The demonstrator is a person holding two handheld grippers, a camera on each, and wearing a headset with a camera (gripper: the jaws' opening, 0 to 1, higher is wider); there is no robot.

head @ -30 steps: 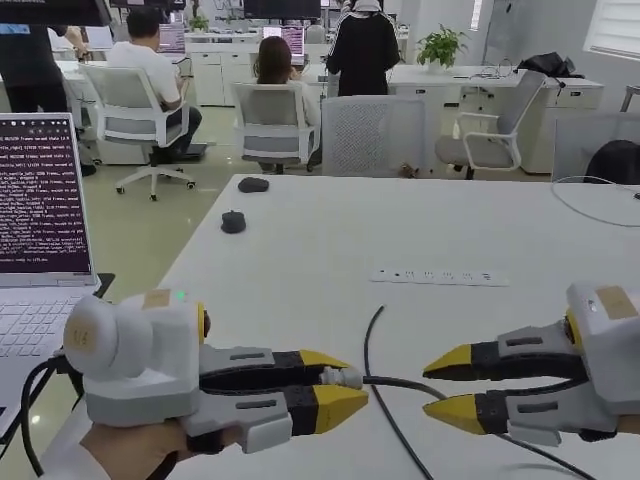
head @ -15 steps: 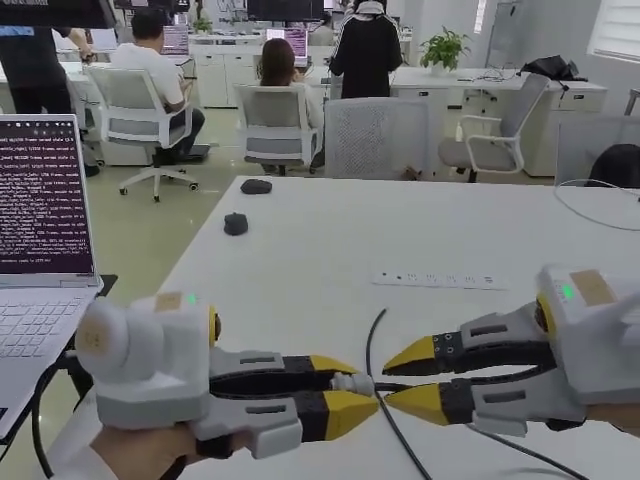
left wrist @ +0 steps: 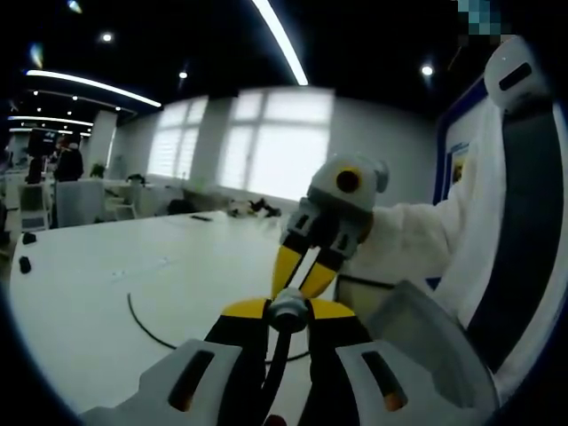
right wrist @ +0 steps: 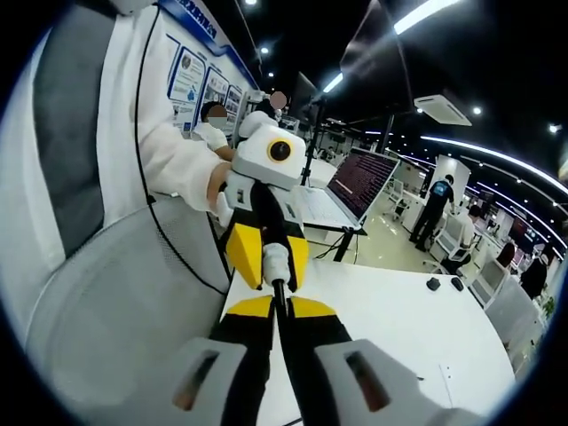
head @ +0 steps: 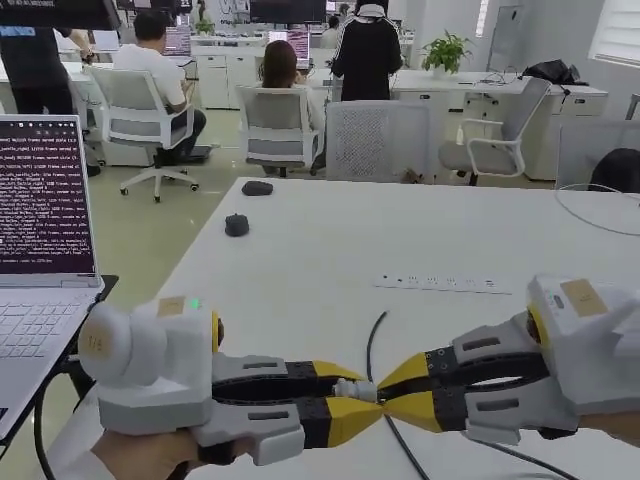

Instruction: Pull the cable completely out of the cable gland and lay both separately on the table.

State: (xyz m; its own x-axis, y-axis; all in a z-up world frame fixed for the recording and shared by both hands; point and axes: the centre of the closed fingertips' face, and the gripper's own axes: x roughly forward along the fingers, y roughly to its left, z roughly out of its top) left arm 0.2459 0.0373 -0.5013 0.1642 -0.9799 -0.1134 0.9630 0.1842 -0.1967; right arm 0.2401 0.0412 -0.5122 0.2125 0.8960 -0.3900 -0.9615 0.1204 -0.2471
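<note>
Left gripper (head: pixel 360 394) is clamped on the cable gland (head: pixel 369 389), lower centre of the head view, over the white table (head: pixel 300 250). My right gripper (head: pixel 390 397) sits tip to tip with it, jaws closed on the black cable (head: pixel 369 345) right at the gland's mouth. Cable is not out yet. The rest of it curves across the table, up toward centre frame and down to the bottom edge.
</note>
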